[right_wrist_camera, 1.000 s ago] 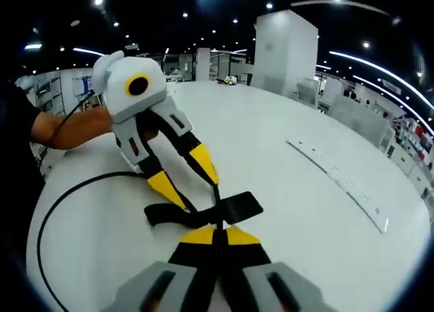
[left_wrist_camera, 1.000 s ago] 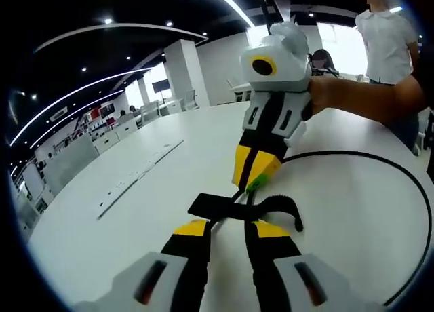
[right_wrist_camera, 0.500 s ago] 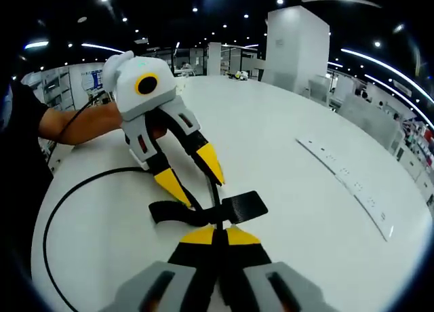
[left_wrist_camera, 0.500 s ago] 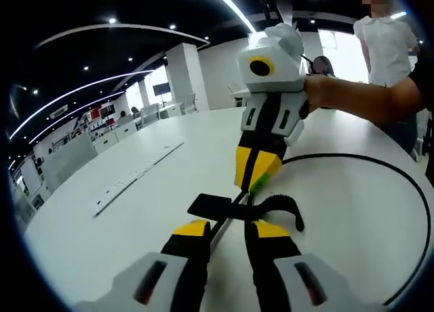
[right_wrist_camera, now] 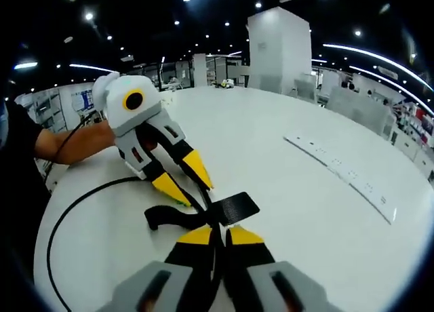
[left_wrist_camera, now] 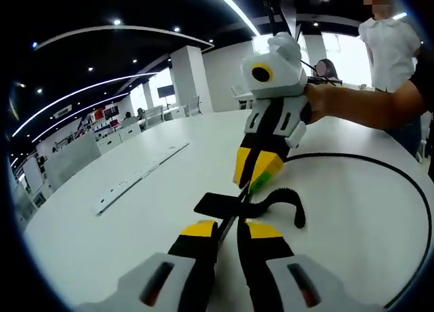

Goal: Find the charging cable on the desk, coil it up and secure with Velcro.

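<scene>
Left gripper view: my left gripper has its yellow tips nearly closed on the black charging cable, just near of the black Velcro strap lying on the white desk. My right gripper, clenched on the cable, meets the strap from the far side.

Right gripper view: right gripper pinching at the strap's near edge; left gripper stands beyond with jaws spread in this view. Cable loops left across the desk.
</scene>
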`<state>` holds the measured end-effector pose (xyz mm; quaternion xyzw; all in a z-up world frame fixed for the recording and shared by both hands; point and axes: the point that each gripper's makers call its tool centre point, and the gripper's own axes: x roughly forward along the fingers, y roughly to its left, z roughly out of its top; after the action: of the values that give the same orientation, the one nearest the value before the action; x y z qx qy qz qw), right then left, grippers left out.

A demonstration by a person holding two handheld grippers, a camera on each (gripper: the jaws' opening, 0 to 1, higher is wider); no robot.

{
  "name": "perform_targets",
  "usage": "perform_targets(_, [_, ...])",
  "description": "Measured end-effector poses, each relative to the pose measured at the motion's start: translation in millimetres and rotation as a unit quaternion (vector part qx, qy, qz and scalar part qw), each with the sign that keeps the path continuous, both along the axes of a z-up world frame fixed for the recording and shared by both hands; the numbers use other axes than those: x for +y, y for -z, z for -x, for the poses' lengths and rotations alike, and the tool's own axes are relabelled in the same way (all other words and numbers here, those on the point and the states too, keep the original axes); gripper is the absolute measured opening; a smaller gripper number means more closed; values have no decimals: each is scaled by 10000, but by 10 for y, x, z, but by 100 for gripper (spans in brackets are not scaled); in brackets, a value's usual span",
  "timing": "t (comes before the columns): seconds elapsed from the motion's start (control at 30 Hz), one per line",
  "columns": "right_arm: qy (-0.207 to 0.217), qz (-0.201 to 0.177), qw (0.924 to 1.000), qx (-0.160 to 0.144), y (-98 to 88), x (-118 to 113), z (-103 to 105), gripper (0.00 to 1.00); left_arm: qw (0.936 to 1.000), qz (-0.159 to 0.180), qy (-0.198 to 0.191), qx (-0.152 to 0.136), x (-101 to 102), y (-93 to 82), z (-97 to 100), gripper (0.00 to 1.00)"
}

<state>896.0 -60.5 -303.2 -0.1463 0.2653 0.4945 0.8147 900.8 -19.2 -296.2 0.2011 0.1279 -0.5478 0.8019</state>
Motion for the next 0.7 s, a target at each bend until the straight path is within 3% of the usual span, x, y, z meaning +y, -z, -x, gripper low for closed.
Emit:
perform_targets(0.3, [142,-54,9999,-68,-77,-118,-5,9,9999,-143,-38,39,-44,-15,141,16])
perform_targets(0.43, [155,-168,9997,-98,-131,-103,0,17,9999,-72,-58,69,-90,-32,263,16])
perform_targets(0.7, [89,16,9999,-69,-3,-80,27,17,9997,-84,-133,159,-129,-54,379,16])
